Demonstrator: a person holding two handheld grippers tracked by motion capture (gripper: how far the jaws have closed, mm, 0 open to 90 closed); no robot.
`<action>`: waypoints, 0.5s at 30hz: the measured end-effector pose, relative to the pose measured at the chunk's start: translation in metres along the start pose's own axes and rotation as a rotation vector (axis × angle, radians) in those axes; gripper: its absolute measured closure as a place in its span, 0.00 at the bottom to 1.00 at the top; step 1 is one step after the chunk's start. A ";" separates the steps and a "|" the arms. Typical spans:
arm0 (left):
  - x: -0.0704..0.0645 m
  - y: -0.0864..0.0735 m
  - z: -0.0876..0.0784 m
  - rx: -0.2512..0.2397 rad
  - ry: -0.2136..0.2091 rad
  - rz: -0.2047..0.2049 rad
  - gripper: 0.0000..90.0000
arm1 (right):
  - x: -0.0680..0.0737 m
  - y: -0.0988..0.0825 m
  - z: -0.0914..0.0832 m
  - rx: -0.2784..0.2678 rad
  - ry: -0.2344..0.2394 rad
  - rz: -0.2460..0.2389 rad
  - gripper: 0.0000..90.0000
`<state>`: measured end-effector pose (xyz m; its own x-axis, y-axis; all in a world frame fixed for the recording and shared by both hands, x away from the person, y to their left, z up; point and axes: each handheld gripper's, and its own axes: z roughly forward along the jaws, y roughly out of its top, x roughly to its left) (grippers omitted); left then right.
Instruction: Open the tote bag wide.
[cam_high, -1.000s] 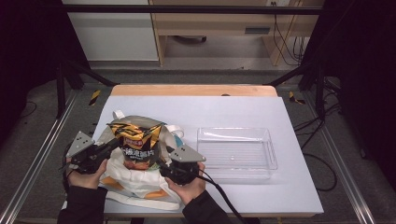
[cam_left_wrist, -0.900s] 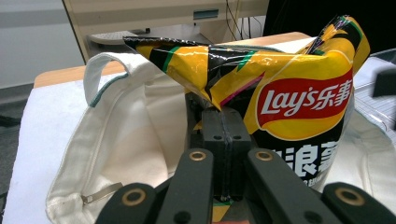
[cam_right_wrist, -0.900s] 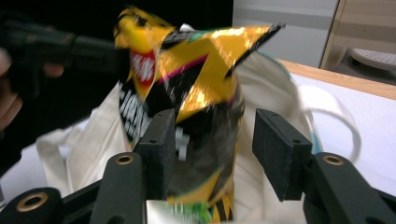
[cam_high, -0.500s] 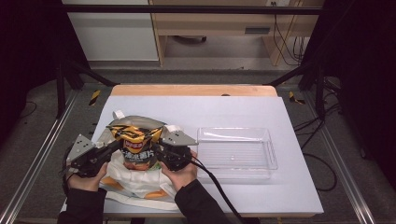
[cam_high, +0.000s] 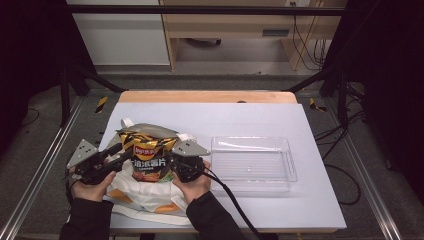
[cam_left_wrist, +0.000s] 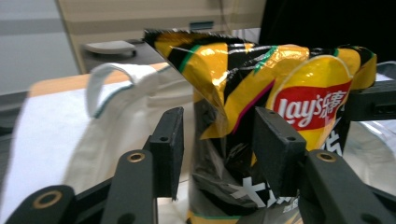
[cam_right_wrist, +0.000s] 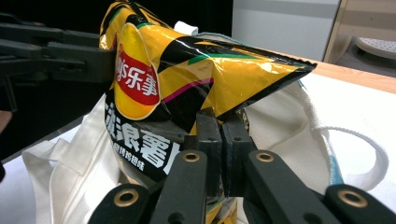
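- Two grippers flank one chip bag (cam_high: 148, 155), which stands upright in the mouth of a white tote bag (cam_high: 142, 200) at the near-left part of the table (cam_high: 260, 120); I read the job as lifting the chips out of the tote.
- My right gripper (cam_right_wrist: 221, 140) has just been closing, and its jaws are now pinched nearly together on the bag's right side, with a fold of the foil caught between the pads.
- My left gripper (cam_left_wrist: 217, 144) has just been opening; its jaws stand at a middling gap, and the bag's left edge sits between them. I see space on the left pad's side, so I judge that it is not pressing.
- The bag's long axis runs up and down, with its crimped top above both sets of jaws and its lower part down inside the tote.
- From the right gripper's fingers (cam_right_wrist: 208, 135), the bag's bulk rises up and to the left; from the left gripper's view it leans off to the right.
- With only the right gripper gripping, I judge that the lift has to go straight up along that axis, or the tote's rim will likely drag on the bag.
- A clear tray (cam_high: 252, 165) lies just right of the tote, nearer my right hand (cam_high: 192, 182), so that hand is better placed to carry the bag across.
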<state>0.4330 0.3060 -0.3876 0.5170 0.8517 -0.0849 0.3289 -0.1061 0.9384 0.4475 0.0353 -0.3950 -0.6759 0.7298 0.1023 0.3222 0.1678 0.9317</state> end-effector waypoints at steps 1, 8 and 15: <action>0.000 -0.001 0.002 0.015 -0.013 0.001 0.60 | 0.000 0.000 0.000 0.001 0.001 0.003 0.98; -0.007 -0.002 0.006 0.051 0.009 0.041 0.93 | -0.001 0.000 0.001 0.000 0.006 0.016 0.98; -0.013 -0.002 0.004 0.055 0.029 0.051 1.00 | -0.002 0.000 0.003 -0.012 -0.005 0.031 0.94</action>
<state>0.4287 0.2937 -0.3899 0.5119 0.8586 -0.0268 0.3457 -0.1773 0.9214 0.4506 0.0362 -0.3957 -0.6623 0.7379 0.1297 0.3354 0.1371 0.9321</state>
